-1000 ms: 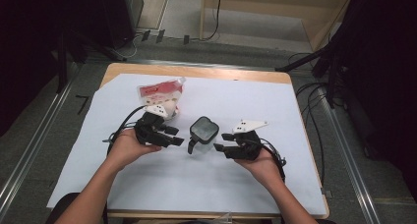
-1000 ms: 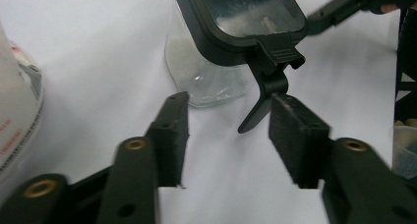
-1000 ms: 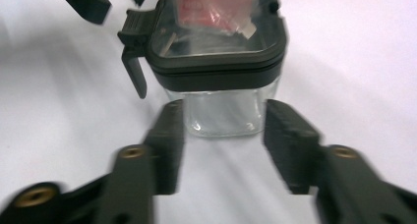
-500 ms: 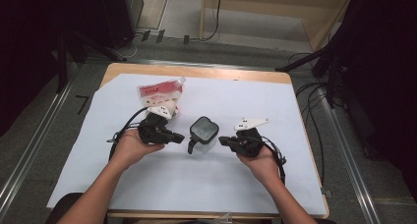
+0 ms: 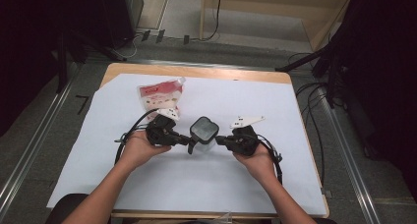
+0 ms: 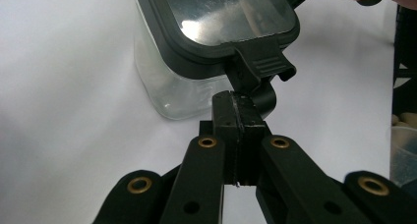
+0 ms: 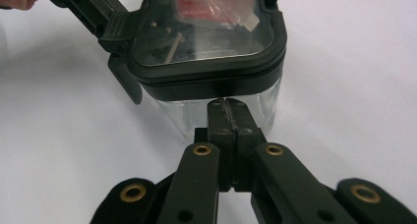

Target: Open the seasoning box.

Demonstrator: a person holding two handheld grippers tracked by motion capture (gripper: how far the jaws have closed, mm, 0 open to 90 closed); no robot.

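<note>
The clear container [image 5: 203,135] is sitting near the middle of the white sheet [image 5: 255,184] on the table, between the 2 grippers, with its black-rimmed lid [image 7: 206,35] still seated on top. Its walls are looking like glass or hard clear plastic, so it is probably rigid, fairly smooth and slippery, and likely to crack if knocked over; it appears empty, so probably light enough to skid when pushed. The latch tab [image 6: 260,62] is sticking out from the lid's edge, and that ribbed tab, or the lid's thick black rim, is looking like the surest place to take hold, rather than the slick wall.

The left gripper [image 6: 238,108] is resting right at that latch, its 2 jaws pressed fully together with nothing between them. The right gripper [image 7: 227,111] is meeting the opposite side just under the lid's rim, its jaws likewise closed tight on nothing, touching or almost touching the wall.

Beyond the left hand [image 5: 135,148], a red-and-white packet [image 5: 158,95] is lying on the sheet, near the container but apart from it.
</note>
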